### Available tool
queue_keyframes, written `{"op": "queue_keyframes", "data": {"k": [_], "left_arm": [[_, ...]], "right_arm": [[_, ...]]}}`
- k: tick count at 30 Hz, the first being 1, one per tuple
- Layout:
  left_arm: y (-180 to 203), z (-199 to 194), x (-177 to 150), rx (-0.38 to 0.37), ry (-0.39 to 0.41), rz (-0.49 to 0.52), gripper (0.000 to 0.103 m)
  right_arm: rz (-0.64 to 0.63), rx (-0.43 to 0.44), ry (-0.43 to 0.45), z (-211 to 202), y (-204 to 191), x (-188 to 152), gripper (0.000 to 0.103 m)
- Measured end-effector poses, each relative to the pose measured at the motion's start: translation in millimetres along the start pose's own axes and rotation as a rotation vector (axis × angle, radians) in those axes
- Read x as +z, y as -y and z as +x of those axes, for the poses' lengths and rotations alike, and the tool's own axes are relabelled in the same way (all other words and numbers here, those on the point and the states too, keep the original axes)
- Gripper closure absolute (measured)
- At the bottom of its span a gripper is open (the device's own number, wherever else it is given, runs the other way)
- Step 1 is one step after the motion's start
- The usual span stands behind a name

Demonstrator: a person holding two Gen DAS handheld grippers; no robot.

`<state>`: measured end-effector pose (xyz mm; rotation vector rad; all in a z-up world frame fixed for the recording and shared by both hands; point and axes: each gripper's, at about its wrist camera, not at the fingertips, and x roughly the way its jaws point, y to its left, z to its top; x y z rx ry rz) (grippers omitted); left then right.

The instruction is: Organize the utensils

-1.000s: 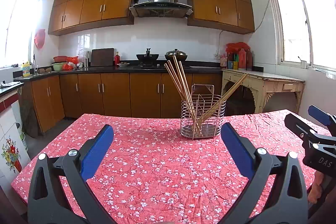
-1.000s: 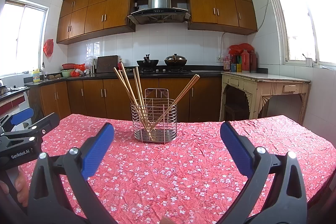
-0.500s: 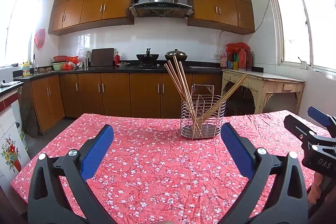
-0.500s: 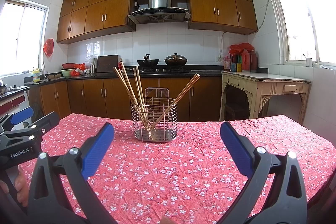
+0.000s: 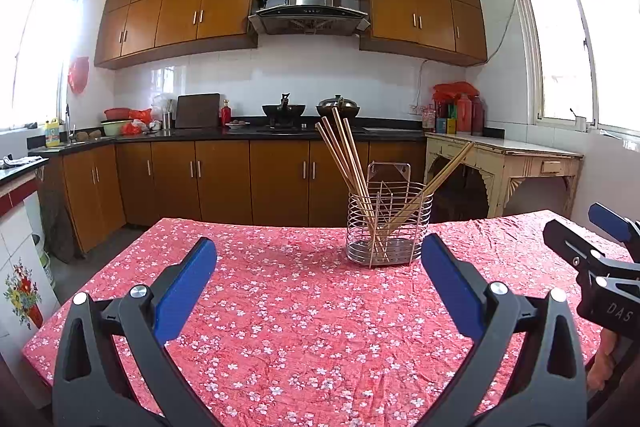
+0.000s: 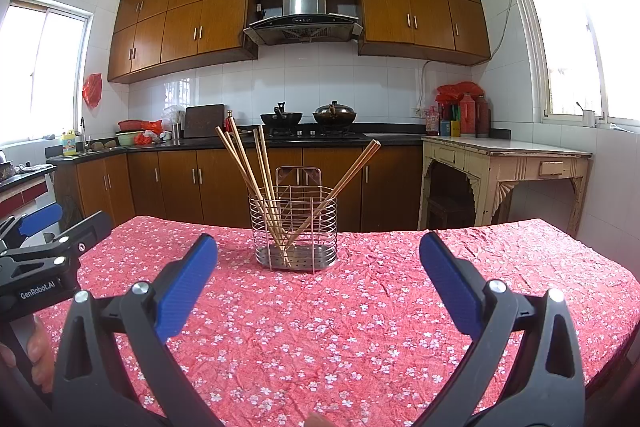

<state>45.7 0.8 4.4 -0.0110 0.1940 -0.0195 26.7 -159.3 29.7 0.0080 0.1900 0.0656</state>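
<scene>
A wire utensil holder [image 5: 389, 223] [image 6: 295, 229] stands upright near the far edge of the table. Several wooden chopsticks [image 5: 347, 163] [image 6: 256, 171] lean inside it, most to the left, one pair to the right. My left gripper [image 5: 318, 287] is open, held well short of the holder, with nothing between its blue pads. My right gripper [image 6: 318, 287] is open too, also empty and short of the holder. Each gripper shows at the edge of the other's view: the right one [image 5: 600, 267], the left one [image 6: 44, 251].
The table wears a red floral cloth [image 5: 296, 311] [image 6: 360, 327]. Behind it run brown kitchen cabinets [image 5: 224, 183] with a stove and pans [image 6: 308, 117]. A cream side table [image 6: 504, 167] stands at the right wall. A person's hand [image 6: 38, 355] holds the left gripper.
</scene>
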Motion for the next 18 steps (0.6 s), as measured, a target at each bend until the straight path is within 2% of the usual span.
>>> {"op": "queue_keyframes", "data": {"k": [18], "left_arm": [[2.3,2.0,0.9,-0.012,-0.003,-0.021,0.002]], "right_arm": [[0.001,0.001,-0.001,0.1,1.1,0.8,0.004]]}}
